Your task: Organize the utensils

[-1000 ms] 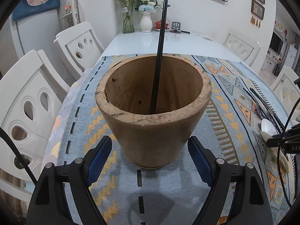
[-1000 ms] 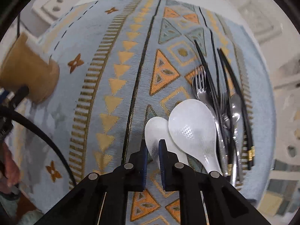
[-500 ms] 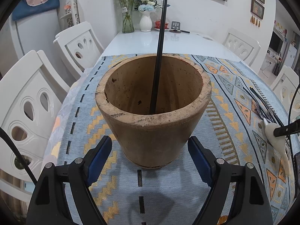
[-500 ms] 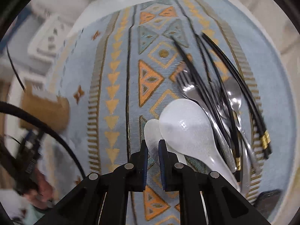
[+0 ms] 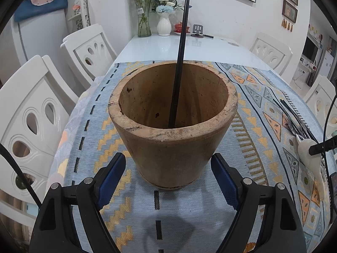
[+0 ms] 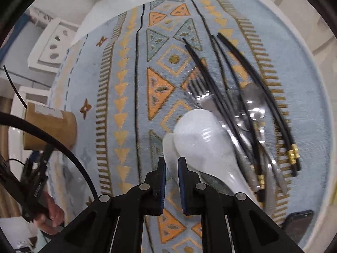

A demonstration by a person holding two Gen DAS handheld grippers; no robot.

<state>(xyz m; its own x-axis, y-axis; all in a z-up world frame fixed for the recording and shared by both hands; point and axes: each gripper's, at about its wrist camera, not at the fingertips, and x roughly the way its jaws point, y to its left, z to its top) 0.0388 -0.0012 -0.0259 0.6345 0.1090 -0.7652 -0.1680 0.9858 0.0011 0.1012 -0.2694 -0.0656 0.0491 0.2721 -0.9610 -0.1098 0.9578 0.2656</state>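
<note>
A brown clay pot (image 5: pixel 172 124) stands upright on the patterned cloth with one black chopstick (image 5: pixel 180 57) leaning inside it. My left gripper (image 5: pixel 168 179) is open, its blue pads on either side of the pot's base, not touching. My right gripper (image 6: pixel 171 168) is shut on a small white spoon (image 6: pixel 168 147) and holds it over the cloth. A larger white spoon (image 6: pixel 204 143) lies beside it, next to forks (image 6: pixel 202 97) and black chopsticks (image 6: pixel 252 97). The pot also shows at the left of the right wrist view (image 6: pixel 50 128).
White chairs (image 5: pixel 33 113) stand around the table. Vases with flowers (image 5: pixel 164 21) sit at the far end of the white table top. A dark phone (image 6: pixel 297 221) lies near the cloth's near right edge. A cable (image 6: pixel 52 139) runs past the pot.
My right gripper has lifted and turned with the small white spoon in it; the utensil pile now lies more to the right. The left gripper and pot have not moved.
</note>
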